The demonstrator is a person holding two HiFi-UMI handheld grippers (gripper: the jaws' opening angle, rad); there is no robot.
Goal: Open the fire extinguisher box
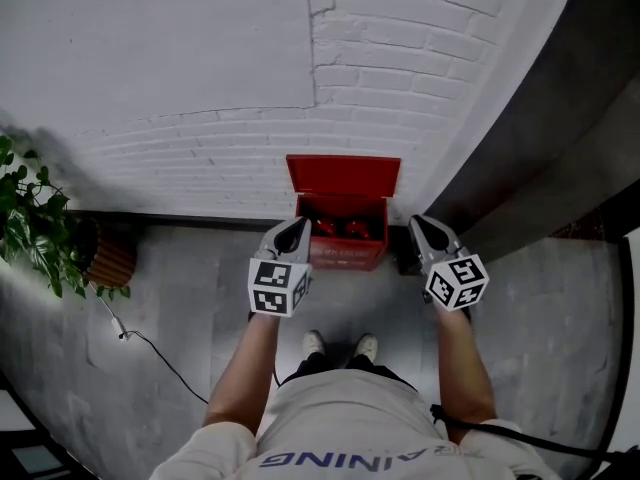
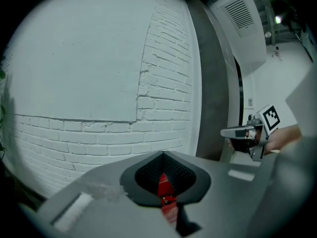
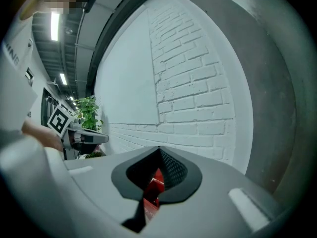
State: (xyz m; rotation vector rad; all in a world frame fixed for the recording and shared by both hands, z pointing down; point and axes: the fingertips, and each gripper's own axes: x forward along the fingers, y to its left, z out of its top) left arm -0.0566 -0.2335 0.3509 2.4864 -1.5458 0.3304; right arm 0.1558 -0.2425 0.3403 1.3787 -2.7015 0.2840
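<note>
The red fire extinguisher box (image 1: 345, 252) stands on the floor against the white brick wall. Its lid (image 1: 343, 175) is raised and leans back on the wall, and red extinguishers (image 1: 345, 227) show inside. My left gripper (image 1: 294, 232) hovers at the box's left front corner, jaws shut and empty. My right gripper (image 1: 421, 228) hangs just right of the box, also shut with nothing held. In the left gripper view the closed jaws (image 2: 163, 155) frame a sliver of red box (image 2: 164, 188). The right gripper view shows its closed jaws (image 3: 159, 150) over the same red (image 3: 153, 187).
A leafy plant (image 1: 35, 226) in a brown pot (image 1: 112, 261) stands at the left, with a thin cable (image 1: 150, 349) across the floor. A dark grey wall (image 1: 545, 133) rises at the right. The person's shoes (image 1: 340, 345) are just before the box.
</note>
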